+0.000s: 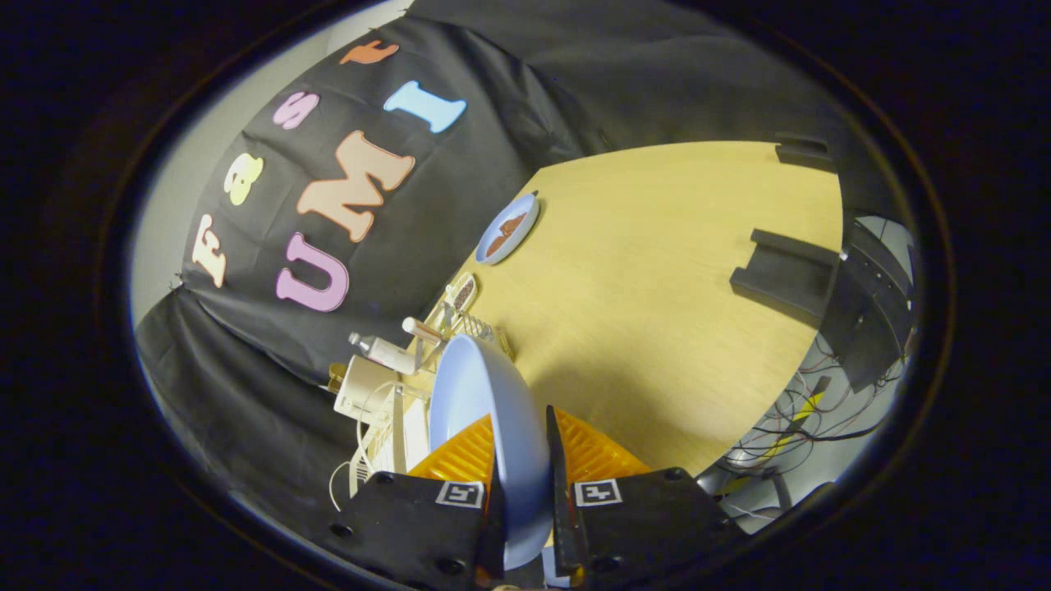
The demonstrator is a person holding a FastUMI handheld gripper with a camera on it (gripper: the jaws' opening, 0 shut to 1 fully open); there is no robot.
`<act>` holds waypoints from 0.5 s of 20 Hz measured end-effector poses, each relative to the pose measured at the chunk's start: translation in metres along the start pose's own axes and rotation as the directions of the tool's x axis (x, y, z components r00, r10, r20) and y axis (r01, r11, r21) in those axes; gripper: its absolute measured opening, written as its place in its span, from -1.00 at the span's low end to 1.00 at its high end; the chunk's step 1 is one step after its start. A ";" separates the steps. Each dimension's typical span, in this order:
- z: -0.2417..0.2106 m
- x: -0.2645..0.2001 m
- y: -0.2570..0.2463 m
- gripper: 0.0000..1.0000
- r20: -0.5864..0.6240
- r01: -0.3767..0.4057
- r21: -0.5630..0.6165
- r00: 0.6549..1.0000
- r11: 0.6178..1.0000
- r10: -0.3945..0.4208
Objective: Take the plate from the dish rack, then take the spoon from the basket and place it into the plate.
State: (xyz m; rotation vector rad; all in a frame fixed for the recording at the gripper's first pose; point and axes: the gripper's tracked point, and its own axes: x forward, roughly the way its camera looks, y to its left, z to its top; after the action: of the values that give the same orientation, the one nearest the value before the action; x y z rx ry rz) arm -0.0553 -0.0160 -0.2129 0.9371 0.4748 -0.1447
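A pale blue plate (480, 402) stands on edge between my two fingers, and my gripper (522, 447) is shut on its rim. The view is rolled to one side. Just beyond the plate is the white wire dish rack (386, 435), with the plate still close against it. Past the rack, a small white wire basket (460, 308) holds utensils with pale handles; the spoon (462, 293) seems to stick out of it, bowl end up. The wooden table (657, 312) stretches beyond.
A second blue dish (507, 229) with something brown in it lies farther along the table by the black cloth wall. A white bottle (382, 351) and a white box (361, 386) sit by the rack. A black stand (780, 271) and loose cables (805, 427) are at the table's other edge.
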 end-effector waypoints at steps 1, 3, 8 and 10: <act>-0.005 0.004 0.000 -0.48 -0.008 0.001 -0.007 1.000 1.000 -0.002; -0.010 0.017 -0.003 -0.48 -0.017 0.014 -0.024 1.000 1.000 -0.015; -0.011 0.038 -0.008 -0.45 -0.013 0.048 -0.030 0.999 0.998 -0.048; -0.012 0.043 -0.009 -0.43 -0.013 0.059 -0.038 0.998 0.998 -0.059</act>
State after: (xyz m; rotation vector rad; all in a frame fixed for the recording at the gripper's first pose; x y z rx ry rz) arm -0.0245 -0.0081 -0.2452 0.8885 0.5174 -0.1822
